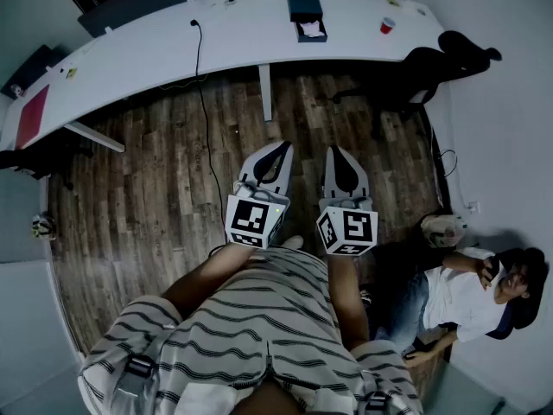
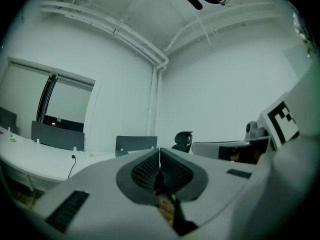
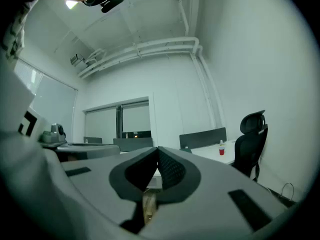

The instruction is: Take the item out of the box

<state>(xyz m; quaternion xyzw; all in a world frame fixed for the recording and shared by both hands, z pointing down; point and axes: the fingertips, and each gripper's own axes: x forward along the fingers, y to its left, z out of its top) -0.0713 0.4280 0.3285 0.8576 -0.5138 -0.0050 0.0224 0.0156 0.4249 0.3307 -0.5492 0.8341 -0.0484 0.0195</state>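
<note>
A dark box [image 1: 304, 5] stands on the far side of the white curved desk [image 1: 155, 50], with a smaller open box [image 1: 311, 31] holding something white right in front of it. I stand on the wooden floor well short of the desk. My left gripper [image 1: 282, 148] and right gripper [image 1: 334, 151] are held side by side, level, pointing toward the desk. Both are shut with nothing between the pads. In the left gripper view the gripper [image 2: 159, 151] has its jaws pressed together, and the right gripper [image 3: 158, 150] looks the same in its own view.
A red cup [image 1: 387, 26] sits right of the boxes, also seen as a red cup [image 3: 221, 150] in the right gripper view. A black cable [image 1: 200, 67] hangs off the desk. A black office chair [image 1: 432, 66] stands at the right. A person [image 1: 467, 292] sits on the floor.
</note>
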